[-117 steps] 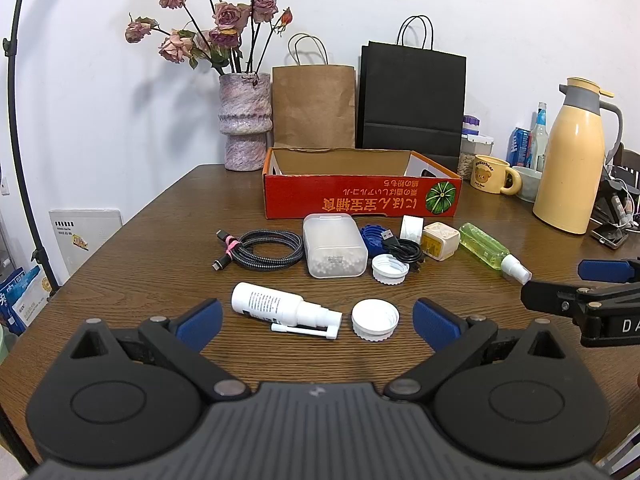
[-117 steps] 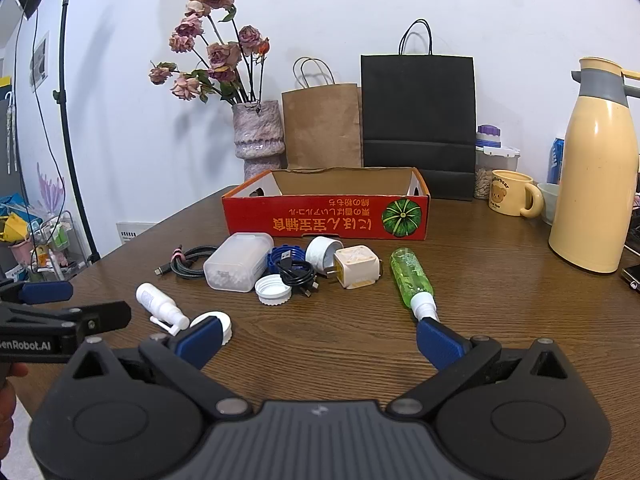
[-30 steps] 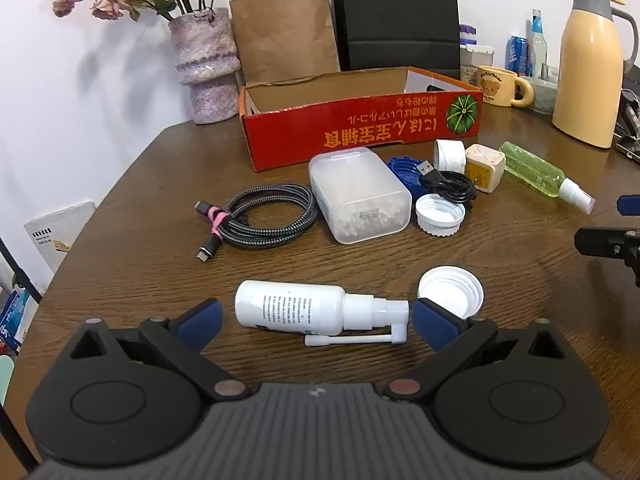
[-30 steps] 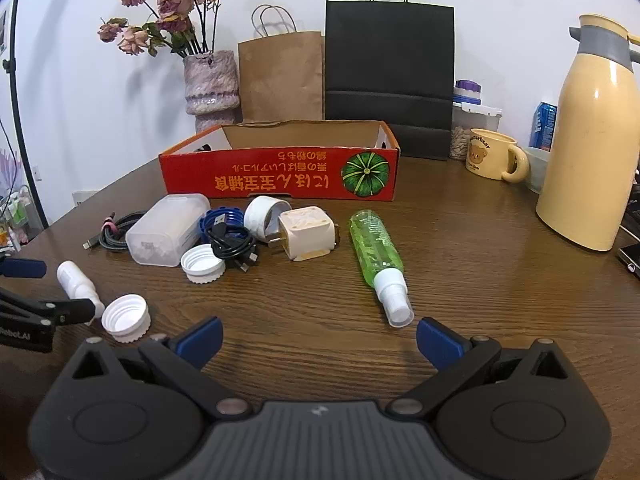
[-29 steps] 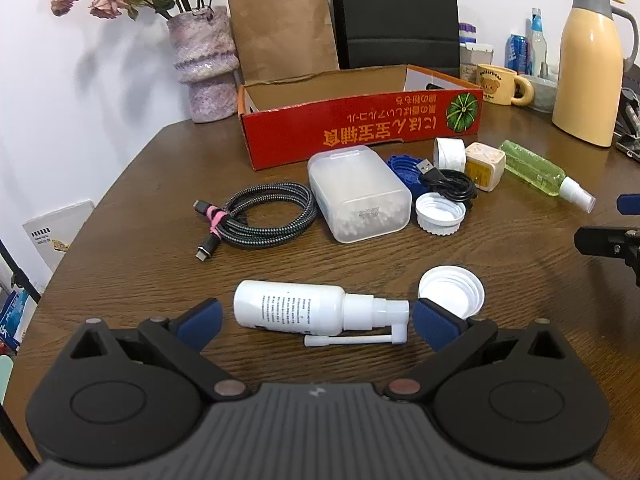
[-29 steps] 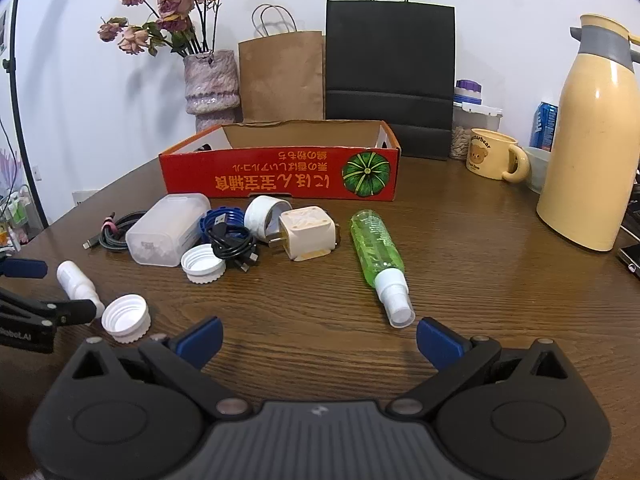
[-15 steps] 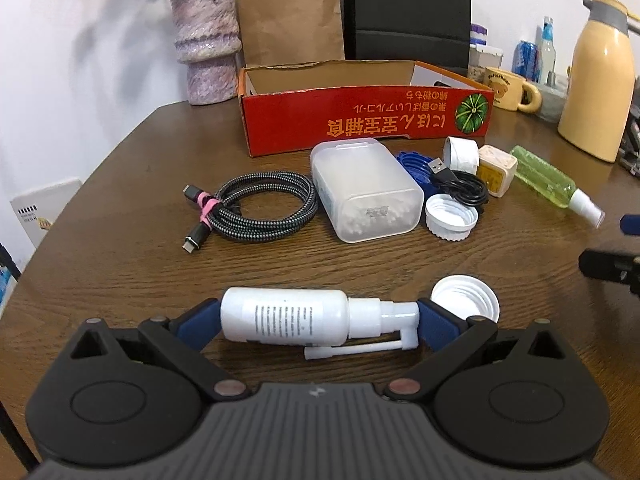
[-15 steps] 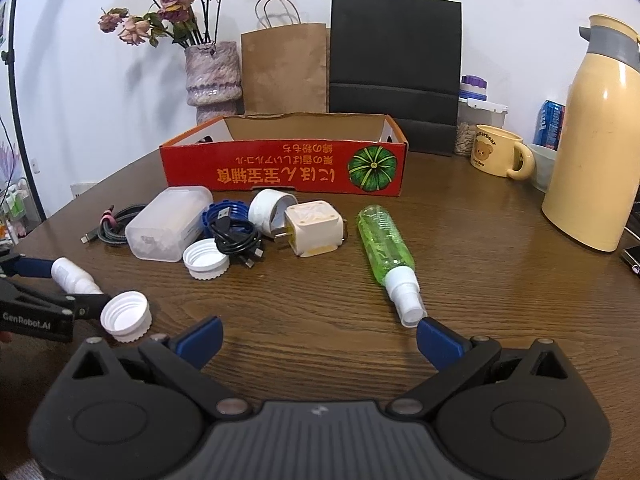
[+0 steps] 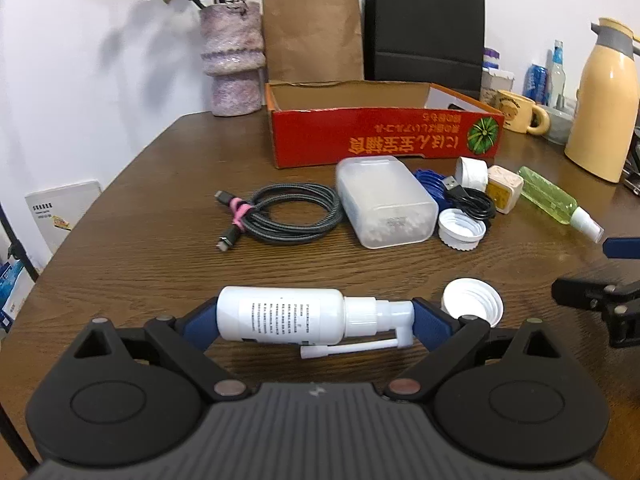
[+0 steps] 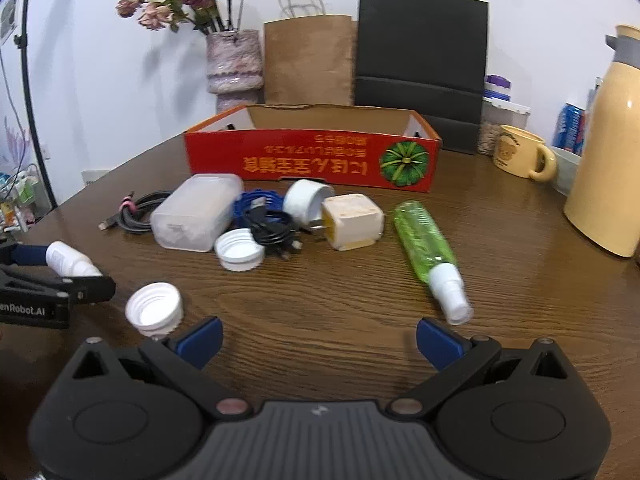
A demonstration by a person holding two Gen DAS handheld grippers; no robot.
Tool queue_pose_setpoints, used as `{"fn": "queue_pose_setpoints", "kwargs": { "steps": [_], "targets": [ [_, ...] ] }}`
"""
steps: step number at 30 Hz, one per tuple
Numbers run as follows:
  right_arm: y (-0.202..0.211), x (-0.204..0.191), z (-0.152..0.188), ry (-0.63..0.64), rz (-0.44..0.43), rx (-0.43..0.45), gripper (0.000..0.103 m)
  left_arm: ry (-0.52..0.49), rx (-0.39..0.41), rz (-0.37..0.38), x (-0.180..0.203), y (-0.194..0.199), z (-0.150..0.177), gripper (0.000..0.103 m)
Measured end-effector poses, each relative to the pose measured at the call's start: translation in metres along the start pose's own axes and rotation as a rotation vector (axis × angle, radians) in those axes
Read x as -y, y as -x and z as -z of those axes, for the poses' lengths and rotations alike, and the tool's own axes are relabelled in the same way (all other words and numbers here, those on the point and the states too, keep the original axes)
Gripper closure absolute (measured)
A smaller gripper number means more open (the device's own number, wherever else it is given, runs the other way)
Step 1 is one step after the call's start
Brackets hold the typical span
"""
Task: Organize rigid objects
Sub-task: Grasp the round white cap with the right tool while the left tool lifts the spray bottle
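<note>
White plastic with fine black print, the spray bottle (image 9: 280,314) lies sideways on the tabletop (image 9: 160,248) between the closing left hand-held gripper (image 9: 314,320), its pads touching both ends; the right hand-held gripper (image 10: 318,338) gapes empty.

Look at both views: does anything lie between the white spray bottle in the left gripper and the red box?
Yes. The white spray bottle lies lengthwise between the closing jaws of the left gripper. On the table between it and the red box lie a coiled cable and a clear plastic case. Lifting the bottle over them should avoid both.
</note>
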State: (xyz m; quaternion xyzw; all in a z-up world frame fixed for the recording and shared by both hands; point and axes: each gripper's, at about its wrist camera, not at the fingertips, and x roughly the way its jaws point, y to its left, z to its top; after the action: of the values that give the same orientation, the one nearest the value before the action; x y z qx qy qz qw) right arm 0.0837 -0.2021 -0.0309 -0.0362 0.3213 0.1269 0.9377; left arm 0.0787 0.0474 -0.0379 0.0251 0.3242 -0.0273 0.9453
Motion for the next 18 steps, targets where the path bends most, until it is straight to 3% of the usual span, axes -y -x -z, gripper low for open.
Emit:
{"fn": "queue_pose_setpoints", "kwargs": {
  "steps": [18],
  "targets": [
    [-0.023,-0.073,-0.01,0.12,-0.113,-0.027,0.001,0.093,0.023,-0.115,-0.044,0.028,0.011,0.005]
  ]
}}
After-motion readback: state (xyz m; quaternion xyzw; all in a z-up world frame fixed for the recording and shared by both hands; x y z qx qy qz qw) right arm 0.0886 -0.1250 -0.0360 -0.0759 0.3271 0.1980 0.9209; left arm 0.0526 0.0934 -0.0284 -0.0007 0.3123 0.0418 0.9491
